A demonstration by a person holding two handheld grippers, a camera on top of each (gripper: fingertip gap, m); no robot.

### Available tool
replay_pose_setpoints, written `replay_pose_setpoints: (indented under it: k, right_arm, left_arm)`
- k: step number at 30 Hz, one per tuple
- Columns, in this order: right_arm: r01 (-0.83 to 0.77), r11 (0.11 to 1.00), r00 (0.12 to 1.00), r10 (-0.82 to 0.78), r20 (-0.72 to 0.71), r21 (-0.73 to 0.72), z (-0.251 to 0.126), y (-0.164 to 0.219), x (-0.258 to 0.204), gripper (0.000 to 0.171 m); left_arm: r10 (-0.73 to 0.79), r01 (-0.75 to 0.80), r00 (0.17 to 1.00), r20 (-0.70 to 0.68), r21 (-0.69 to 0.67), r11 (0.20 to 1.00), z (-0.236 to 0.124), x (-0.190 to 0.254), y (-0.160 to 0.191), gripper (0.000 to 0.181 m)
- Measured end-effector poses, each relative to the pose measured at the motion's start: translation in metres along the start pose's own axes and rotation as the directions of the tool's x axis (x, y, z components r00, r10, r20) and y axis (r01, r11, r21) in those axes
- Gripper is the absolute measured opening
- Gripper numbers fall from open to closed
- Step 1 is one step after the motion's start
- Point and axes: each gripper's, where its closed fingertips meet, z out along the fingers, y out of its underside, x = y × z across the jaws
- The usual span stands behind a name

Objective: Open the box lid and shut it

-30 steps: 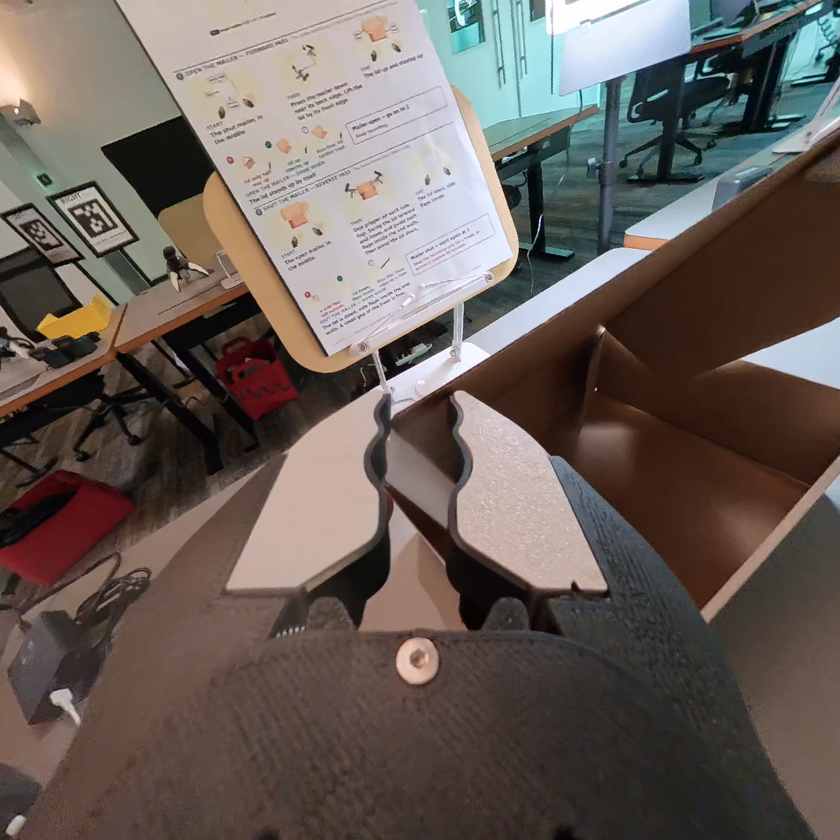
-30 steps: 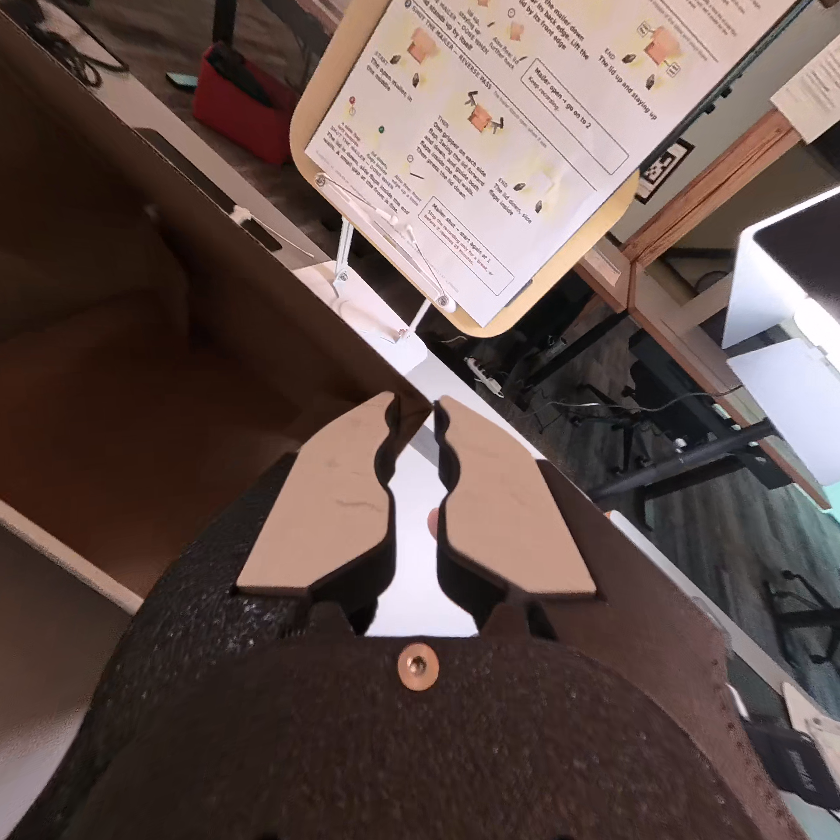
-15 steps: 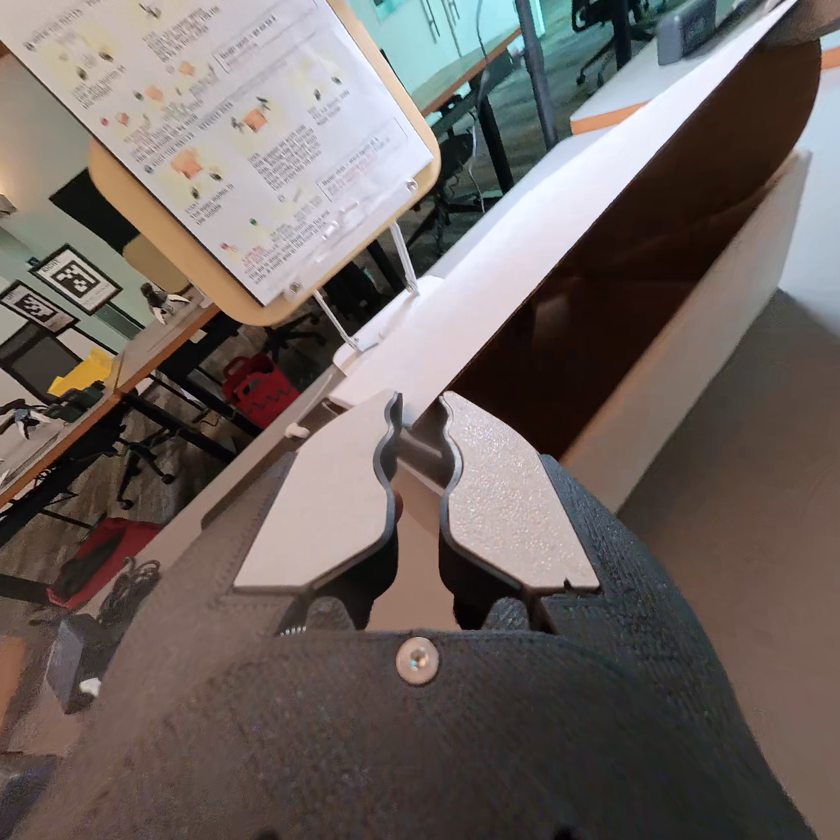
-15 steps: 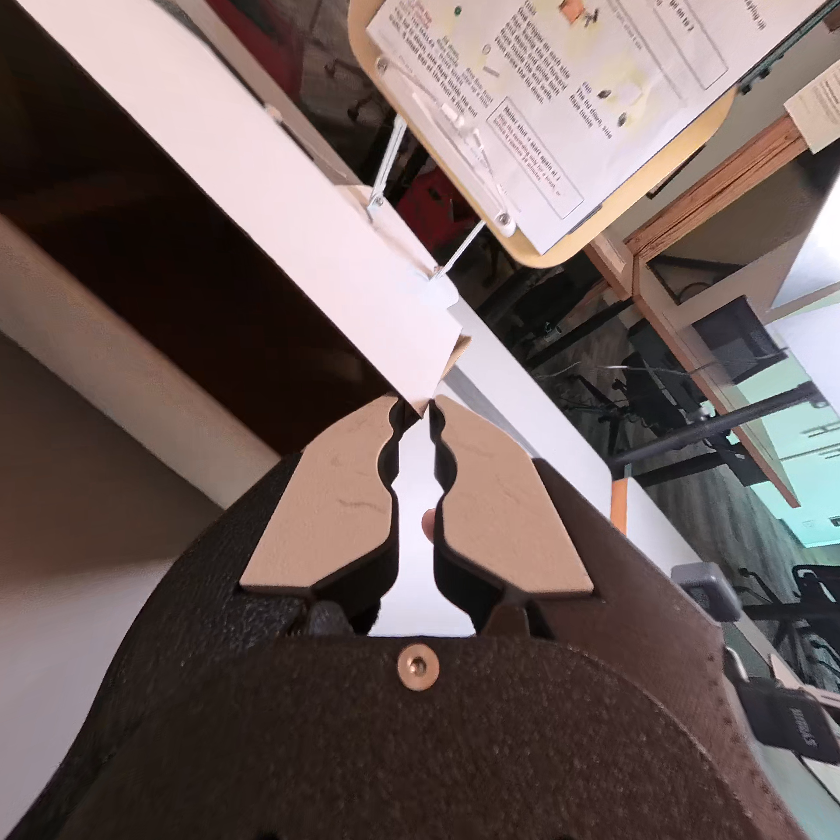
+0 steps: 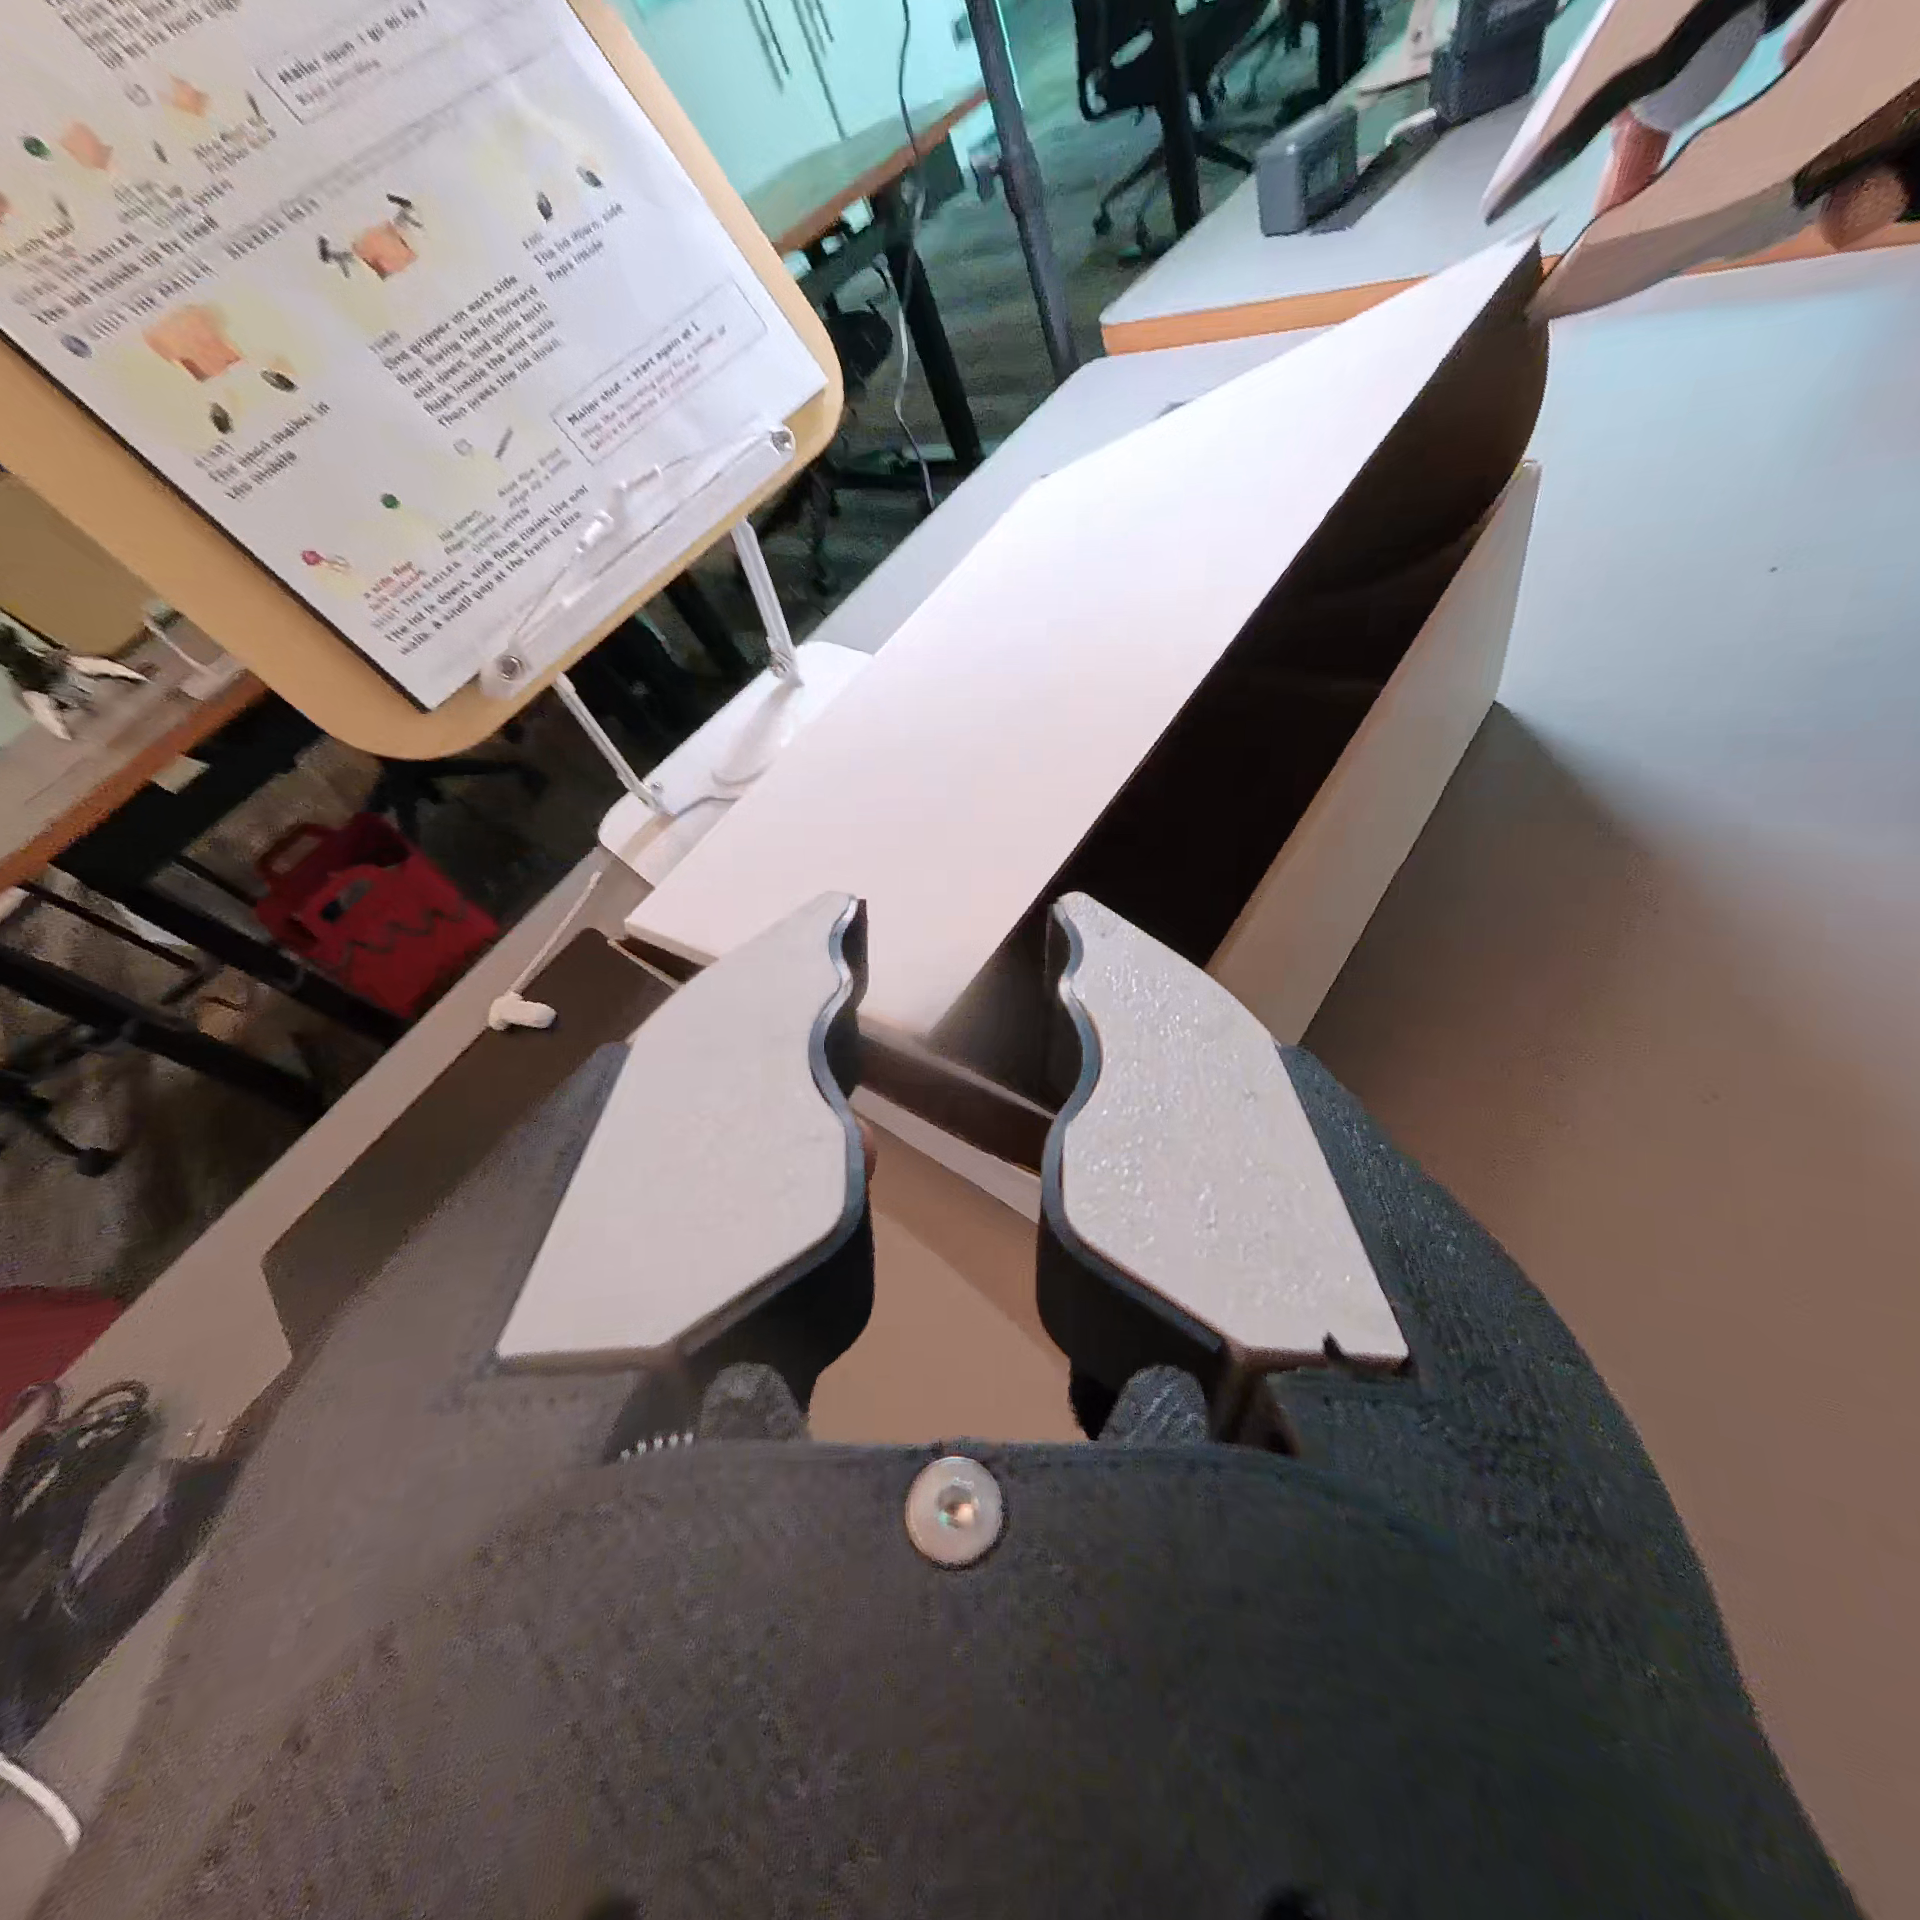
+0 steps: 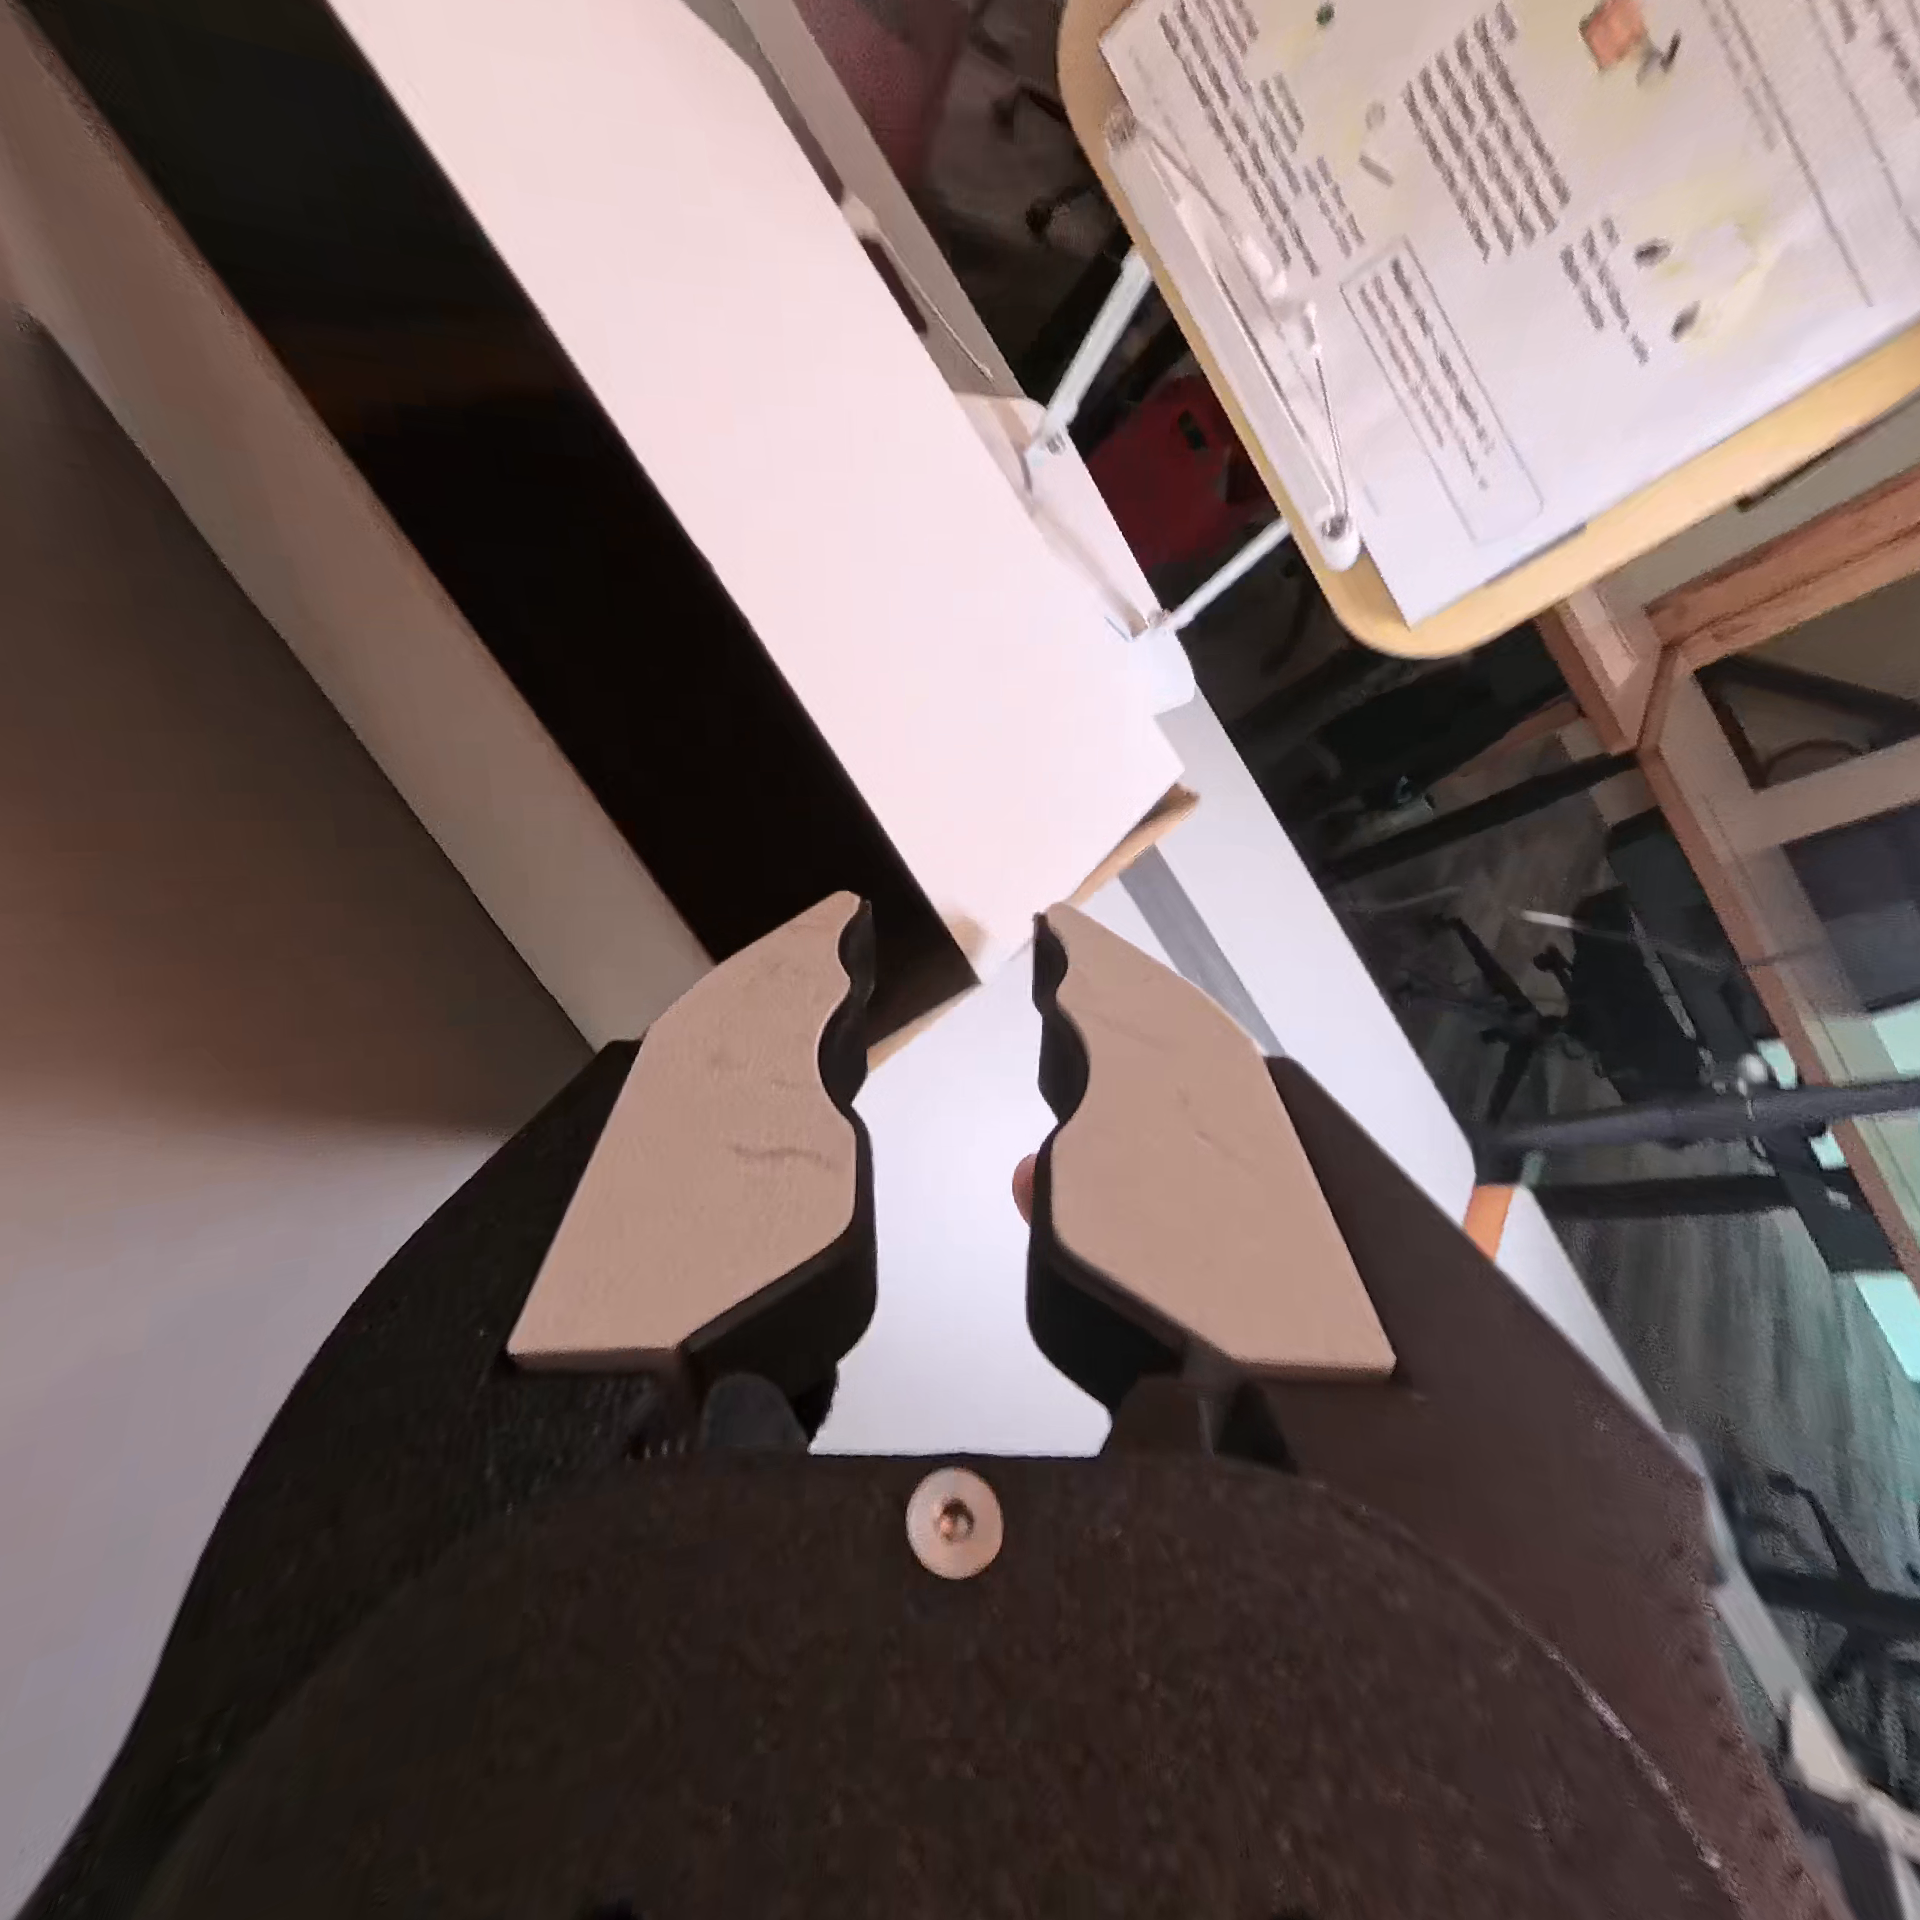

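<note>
The box is white outside and brown inside. Its lid (image 5: 1039, 644) is tilted low over the front wall (image 5: 1382, 727), with a dark gap left between them. My left gripper (image 5: 954, 920) is open at the box's left end, and a brown side flap (image 5: 935, 1091) lies between its fingers. In the right wrist view, my right gripper (image 6: 951, 920) is open at the other end, just short of the corner of the lid (image 6: 779, 416). The front wall (image 6: 364, 582) runs to its left. The right gripper's fingers (image 5: 1683, 223) also show far off in the left wrist view.
The box lies on a pale table (image 5: 1662, 1039). An instruction sheet on a wooden stand (image 5: 416, 312) rises right behind the box and also shows in the right wrist view (image 6: 1558, 260). A red bag (image 5: 374, 914) sits on the floor, and desks and chairs stand beyond.
The lid has swung down from nearly upright to low over the box. Both grippers followed it down at its ends, and their jaws now stand wider apart.
</note>
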Motion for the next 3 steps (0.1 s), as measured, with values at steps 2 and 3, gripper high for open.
replay_pose_setpoints:
  k: [2, 3]
  right_arm:
    - [-0.008, 1.0, 0.999, 0.006, 0.046, 0.027, 0.001, -0.015, 0.003, 0.029]
    - [-0.031, 0.999, 0.998, 0.029, 0.062, 0.033, 0.004, -0.019, 0.004, 0.029]
  left_arm:
    - [-0.005, 0.004, 1.0, -0.015, -0.038, 0.999, 0.006, -0.005, -0.001, 0.035]
    - [-0.009, 0.007, 1.0, -0.029, -0.055, 0.998, 0.009, -0.006, 0.001, 0.034]
